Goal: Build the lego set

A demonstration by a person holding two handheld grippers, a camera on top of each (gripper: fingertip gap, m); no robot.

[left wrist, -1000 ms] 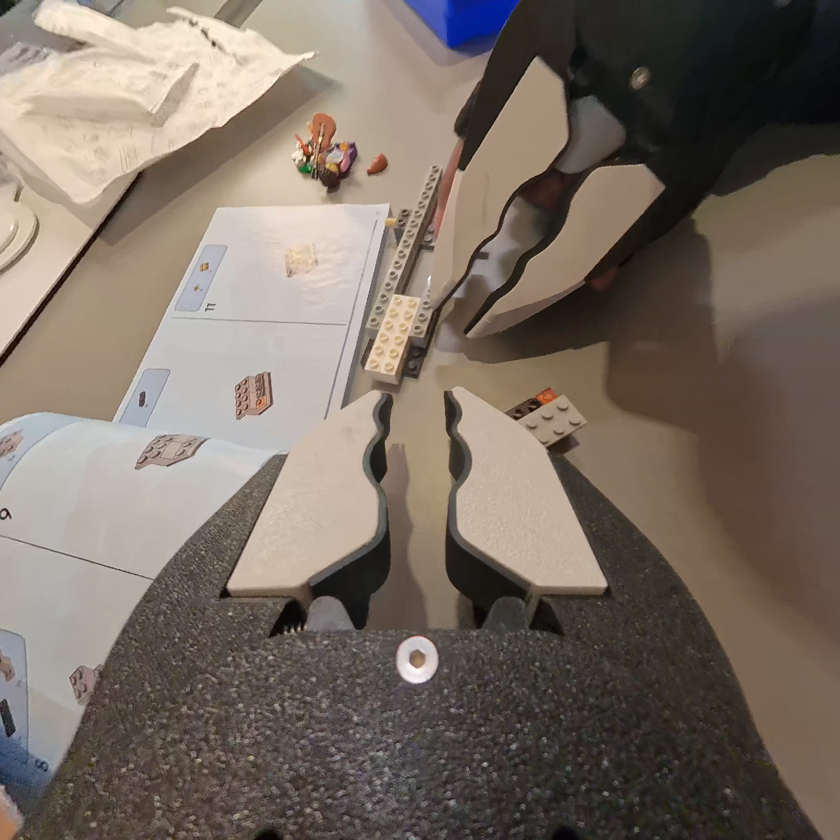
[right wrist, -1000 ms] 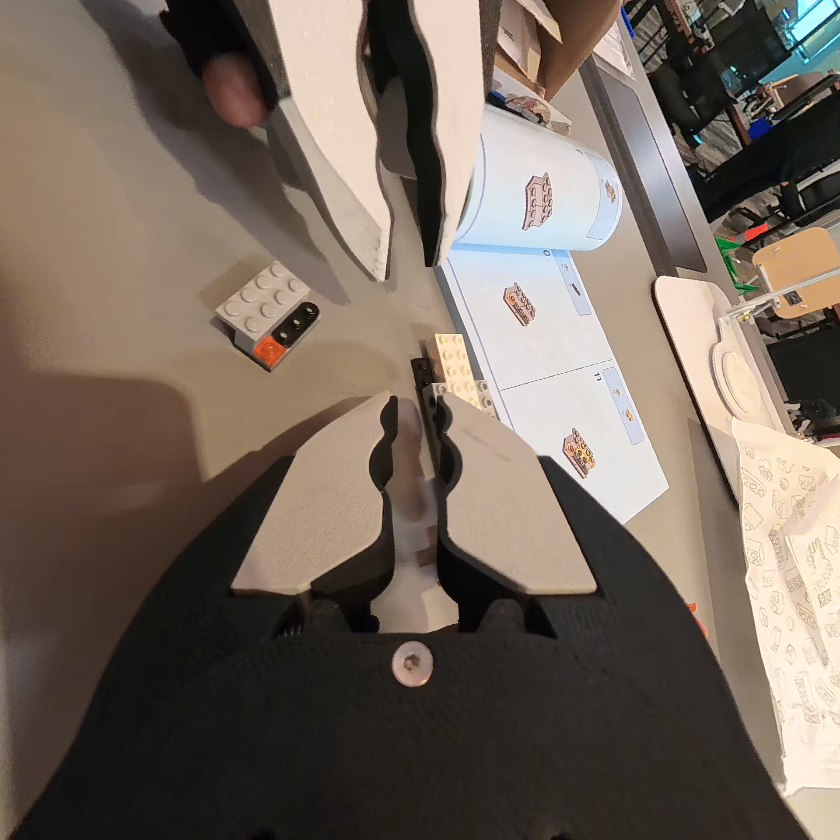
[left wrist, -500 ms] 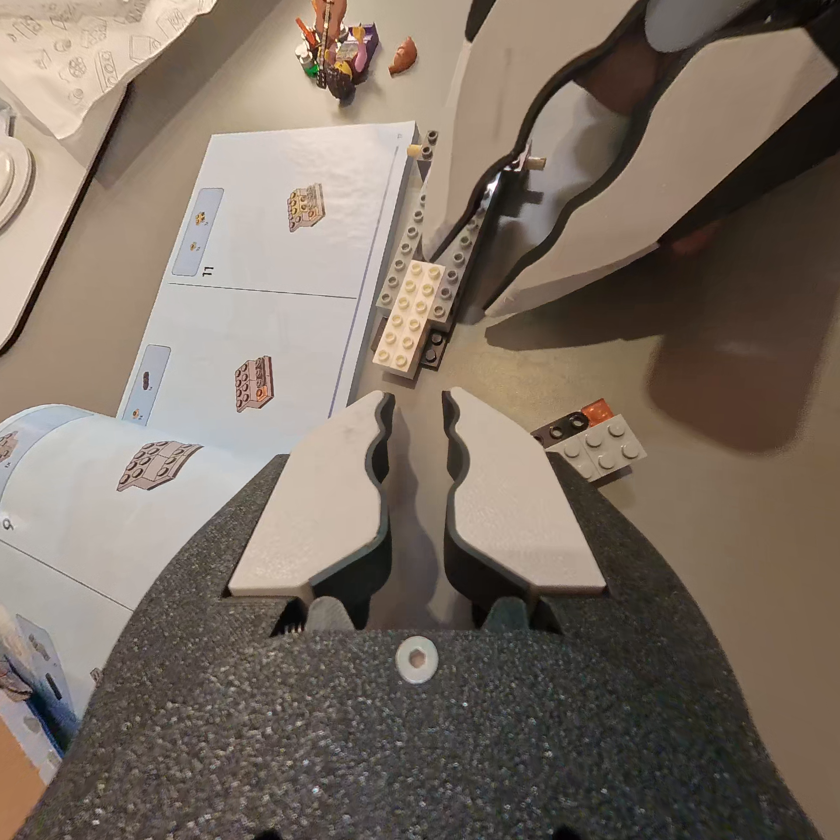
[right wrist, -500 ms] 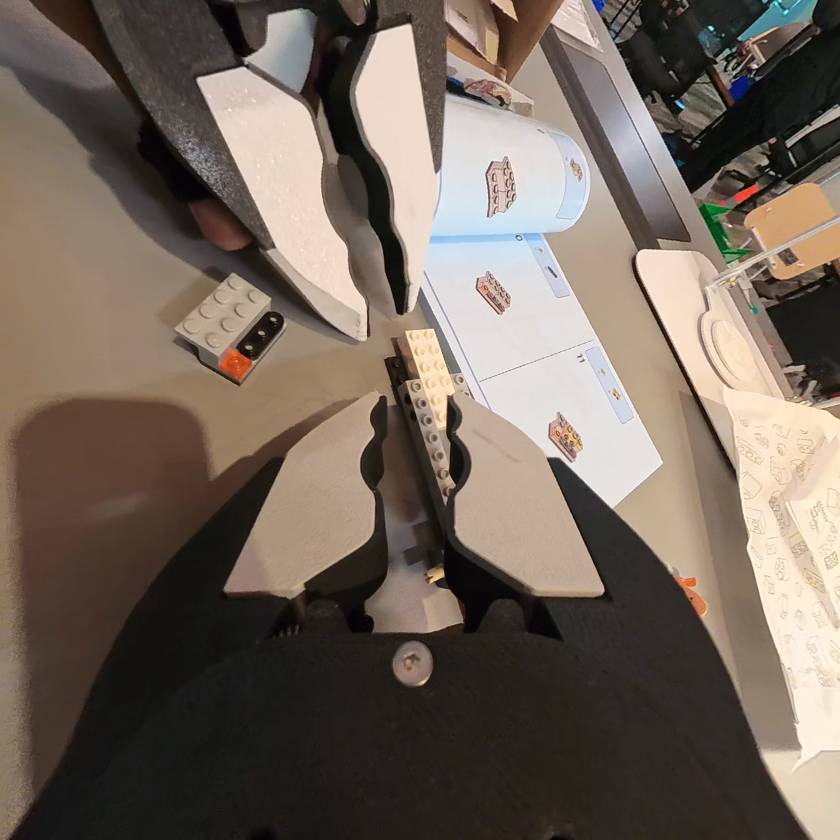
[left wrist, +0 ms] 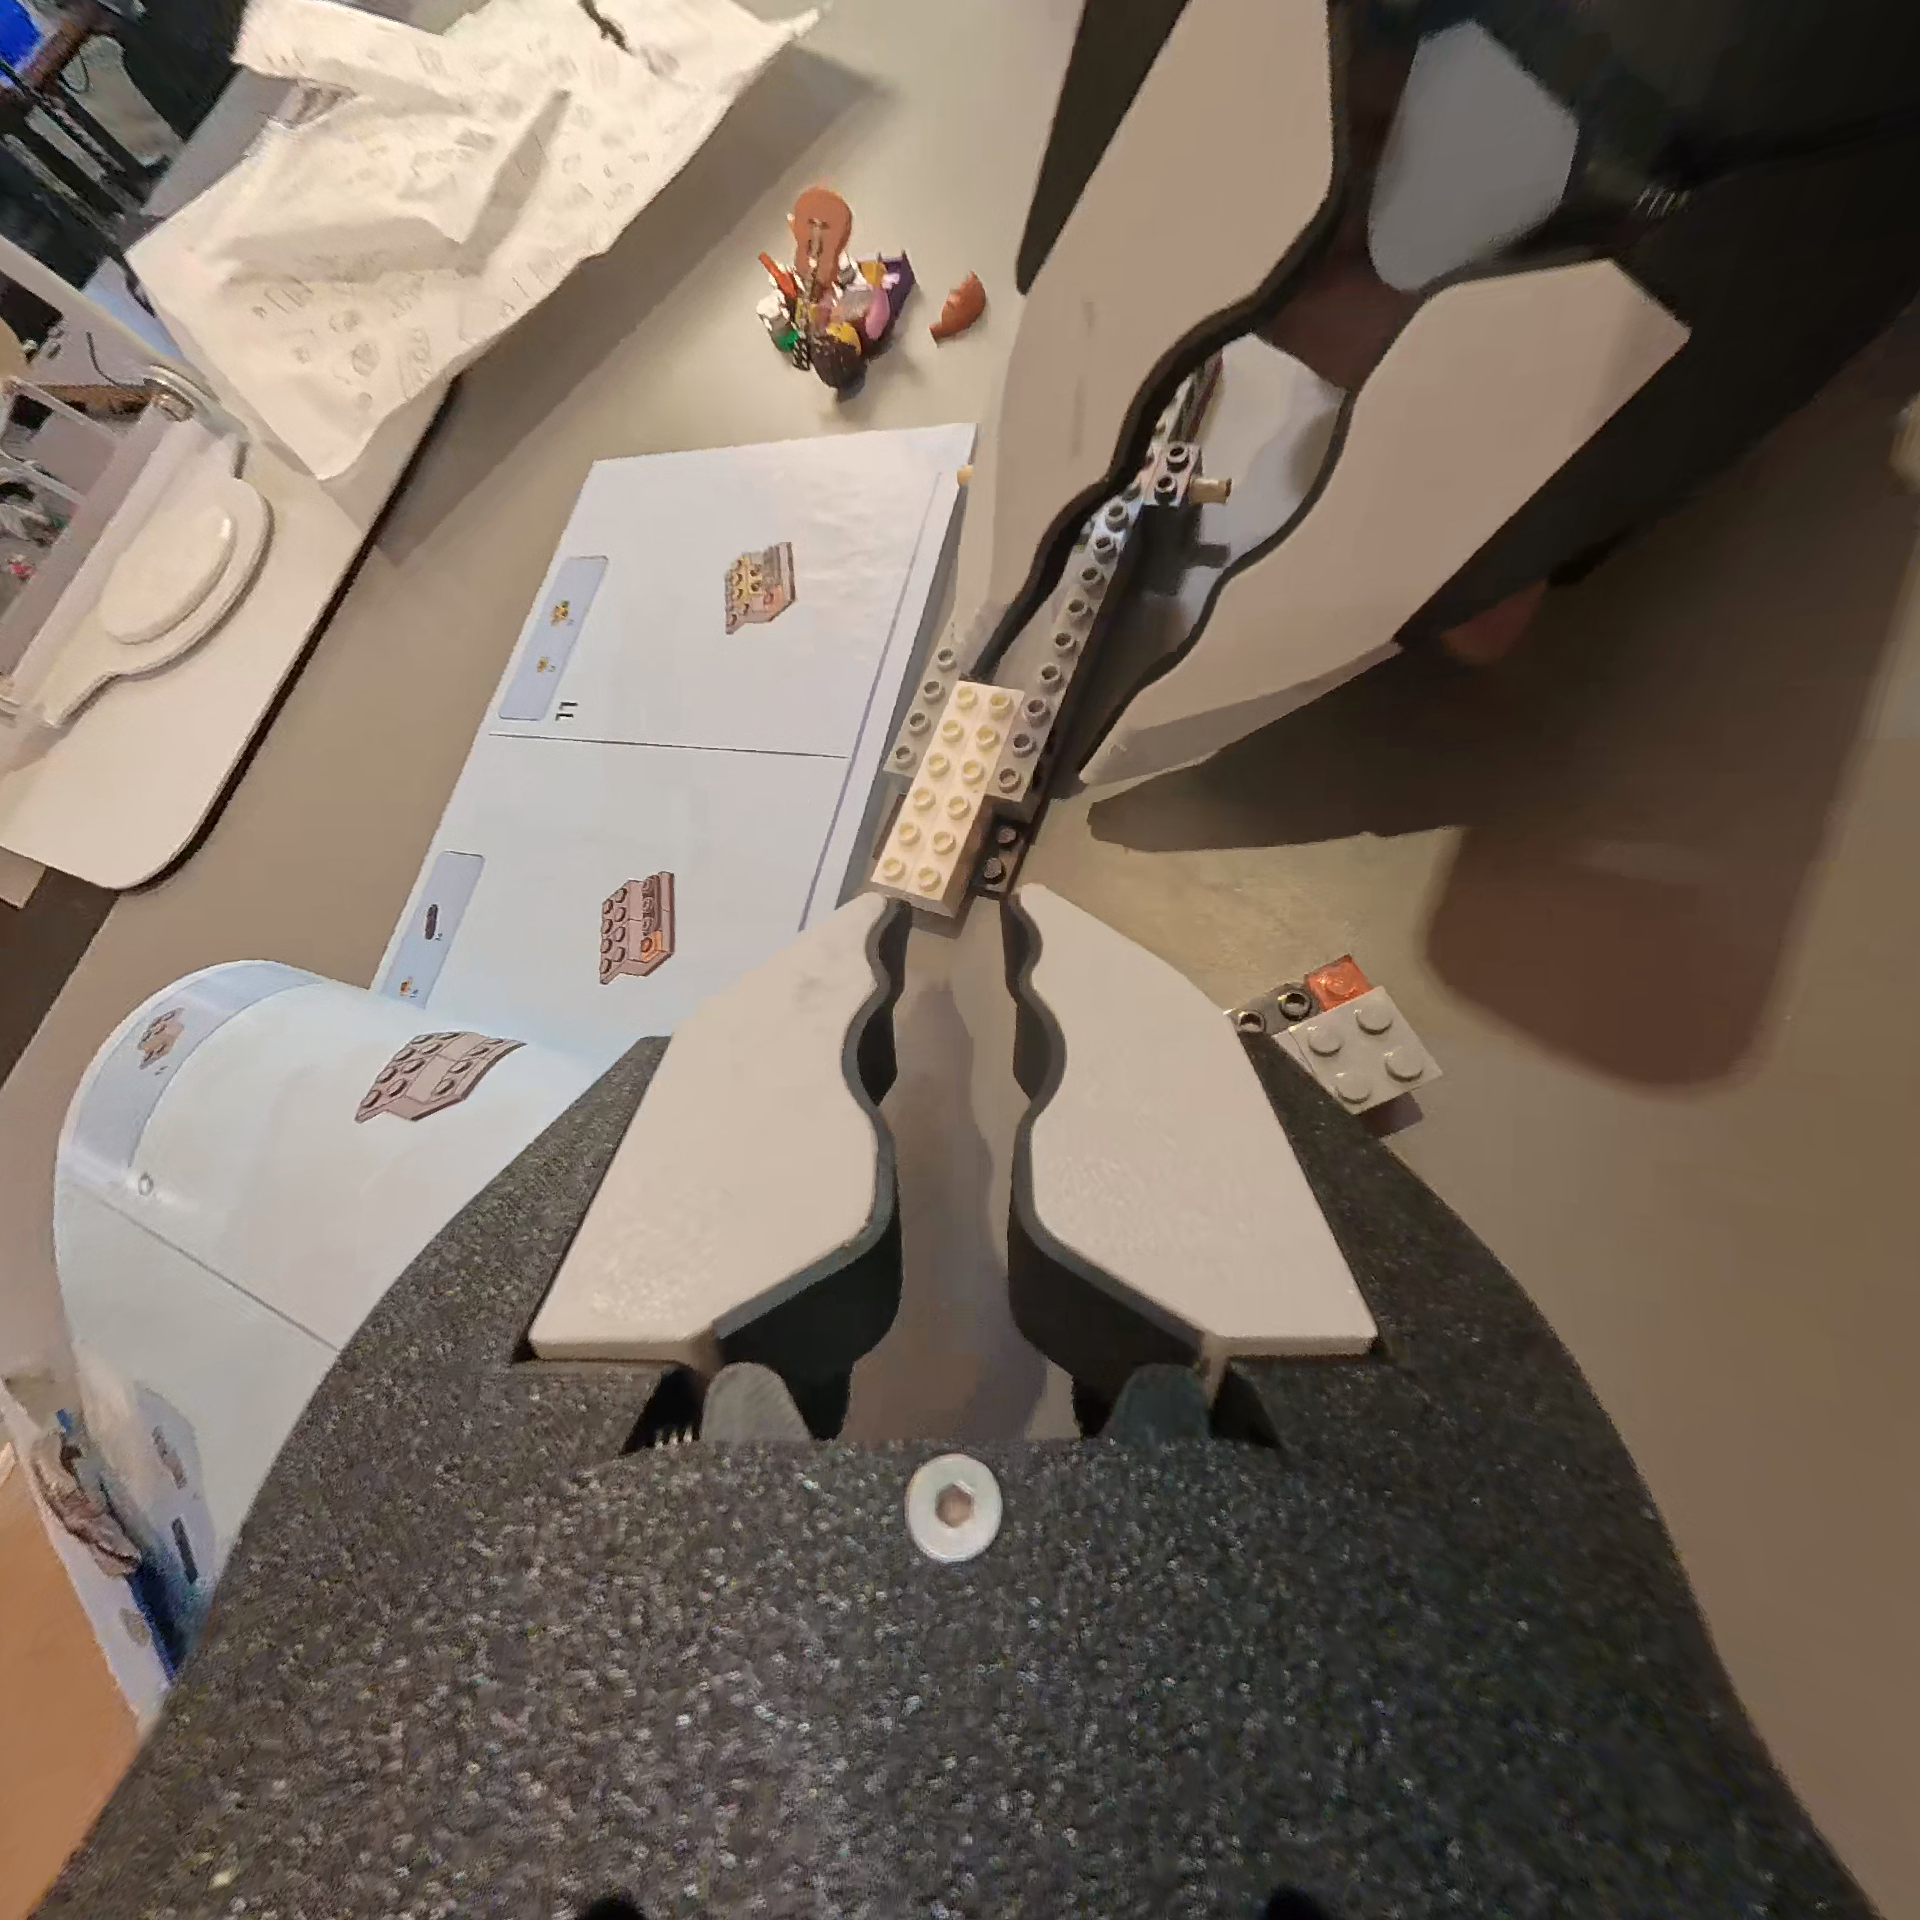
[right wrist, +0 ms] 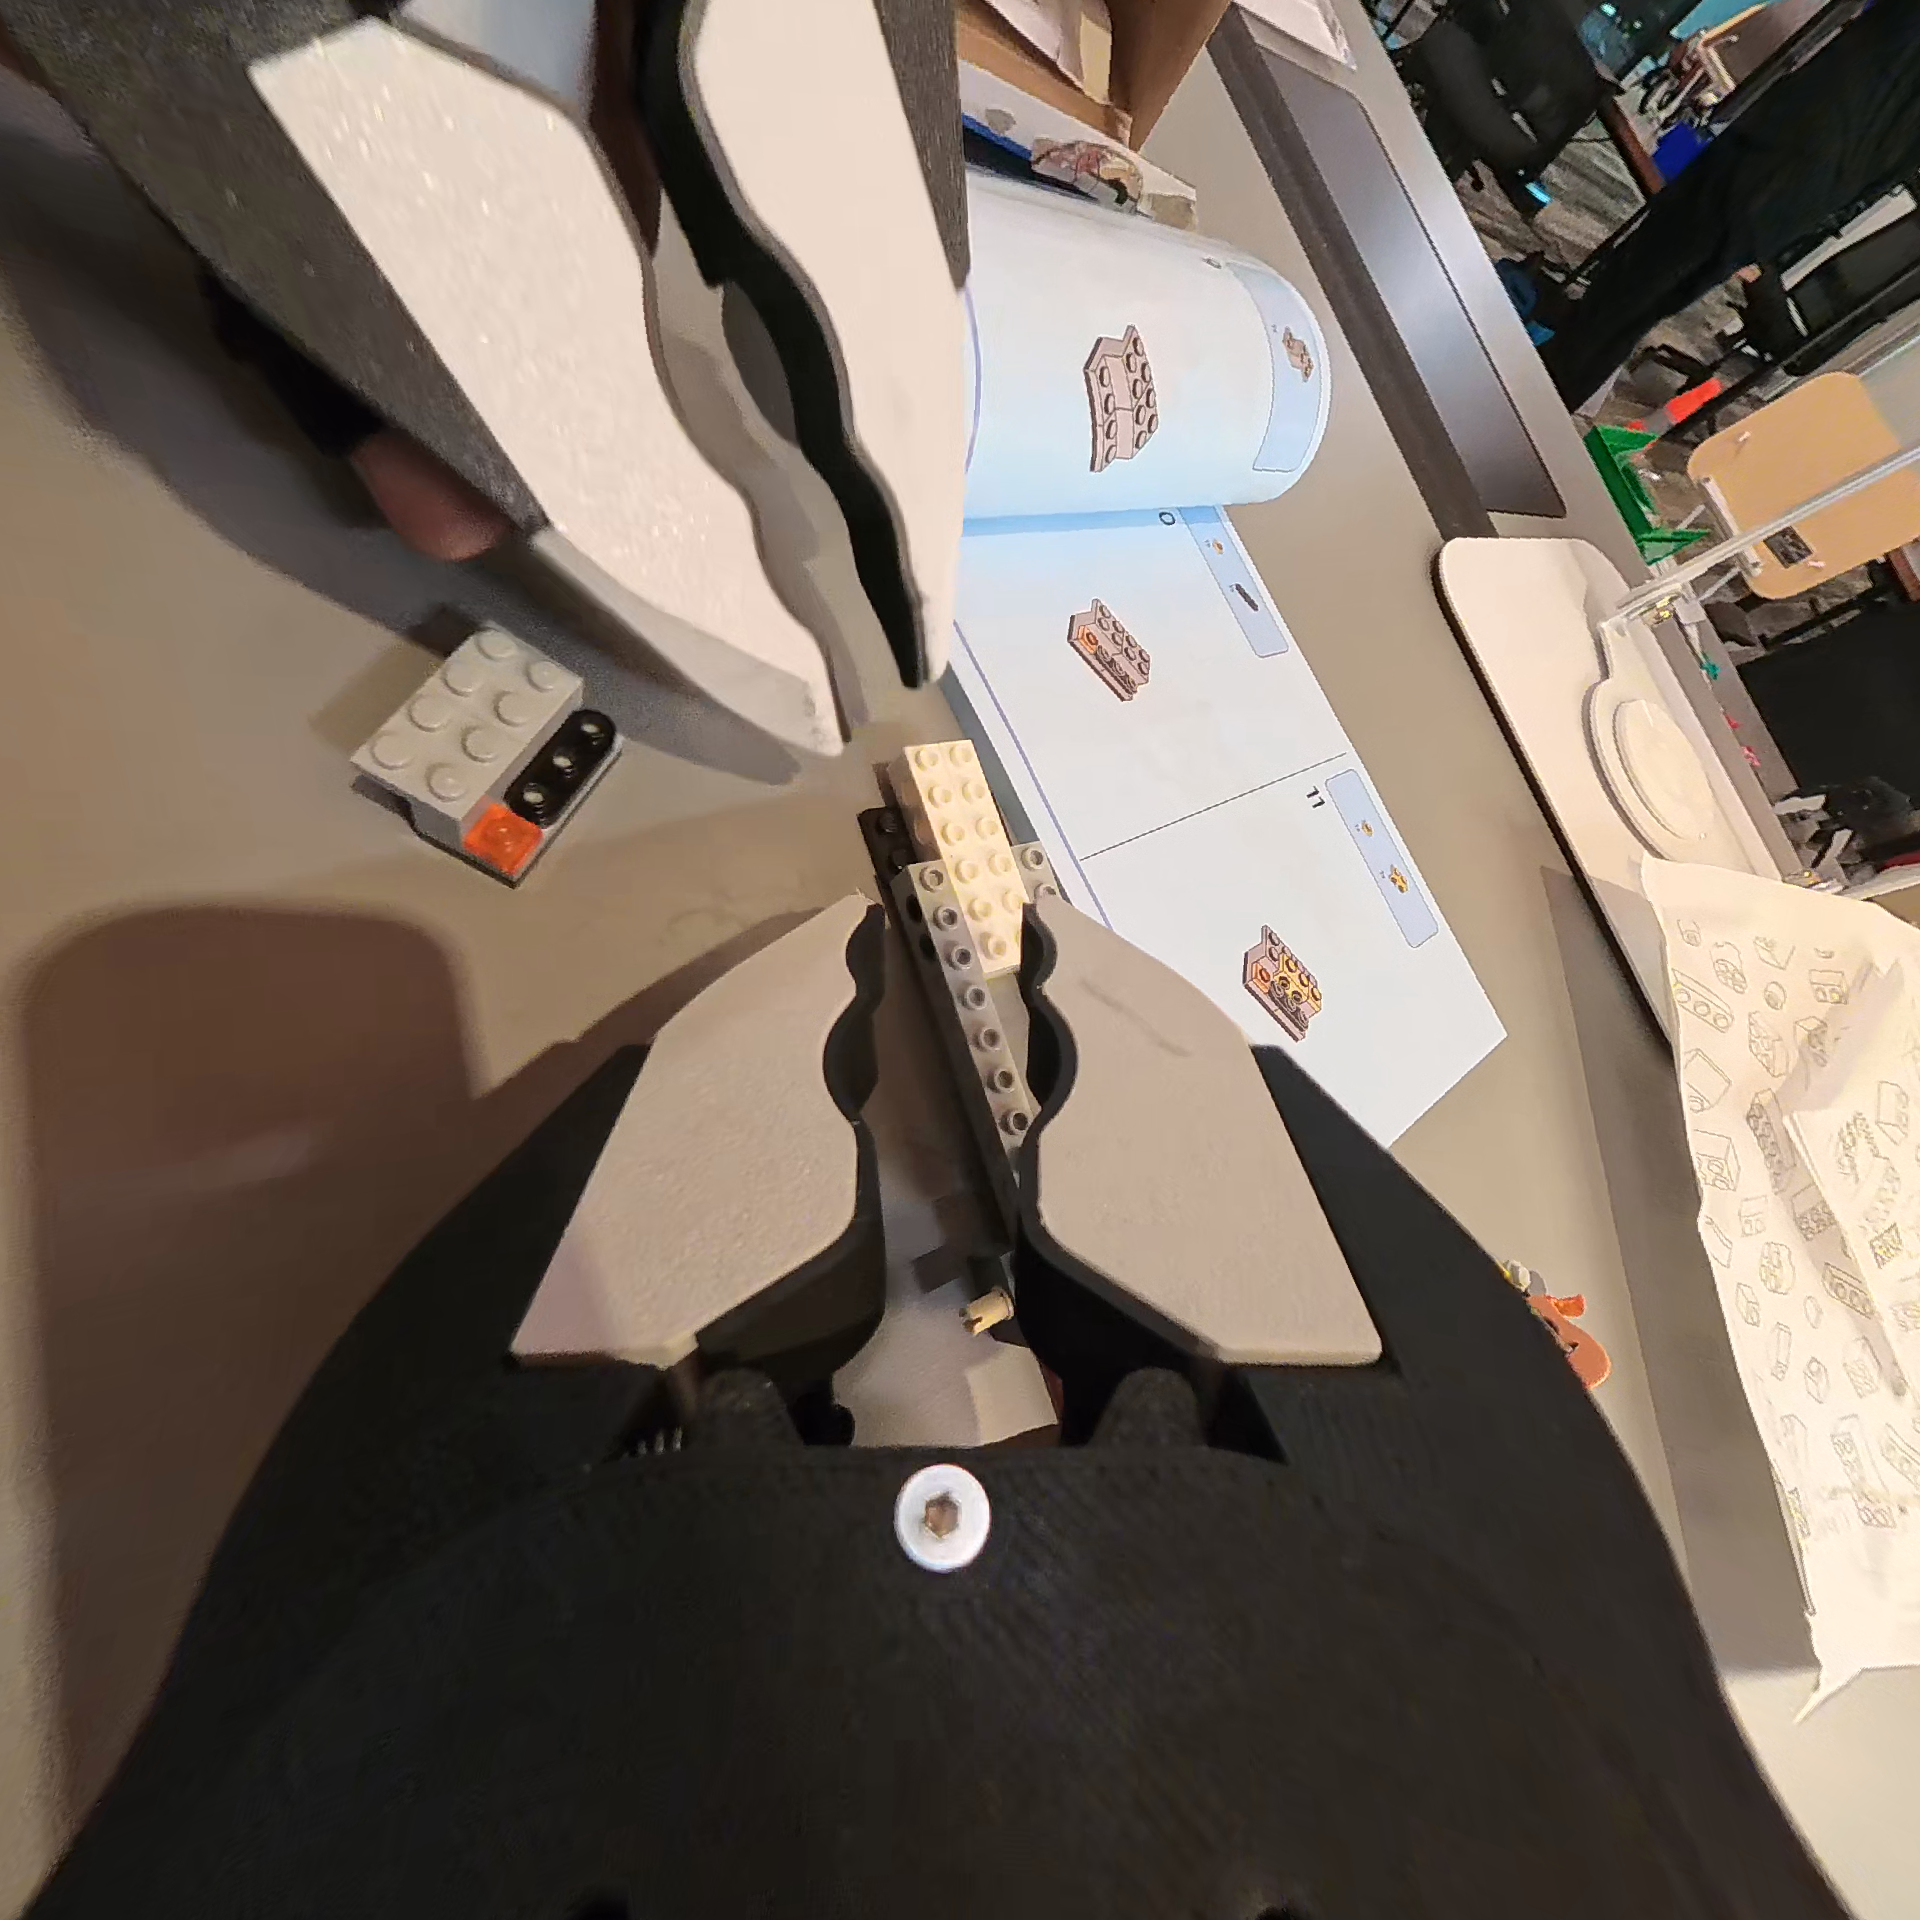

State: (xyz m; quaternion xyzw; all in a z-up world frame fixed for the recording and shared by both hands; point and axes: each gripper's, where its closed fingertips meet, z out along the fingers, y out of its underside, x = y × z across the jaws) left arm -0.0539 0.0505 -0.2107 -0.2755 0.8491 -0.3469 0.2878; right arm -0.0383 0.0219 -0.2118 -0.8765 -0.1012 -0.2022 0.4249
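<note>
Though seemingly unclamped — bricks (right wrist: 977, 1029), right gripper (right wrist: 948, 906)

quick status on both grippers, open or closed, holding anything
Left gripper: open, holding nothing, tips just short of the cream end of the brick assembly.
Right gripper: open, straddling the assembly's grey beam, not clamped.

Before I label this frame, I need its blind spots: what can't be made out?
Left wrist view: grey beam, far end hidden inside right gripper; colourful small-parts pile, too small.
Right wrist view: contact between left gripper and white brick, blurred; paper sheet, cut off by the edge.
</note>
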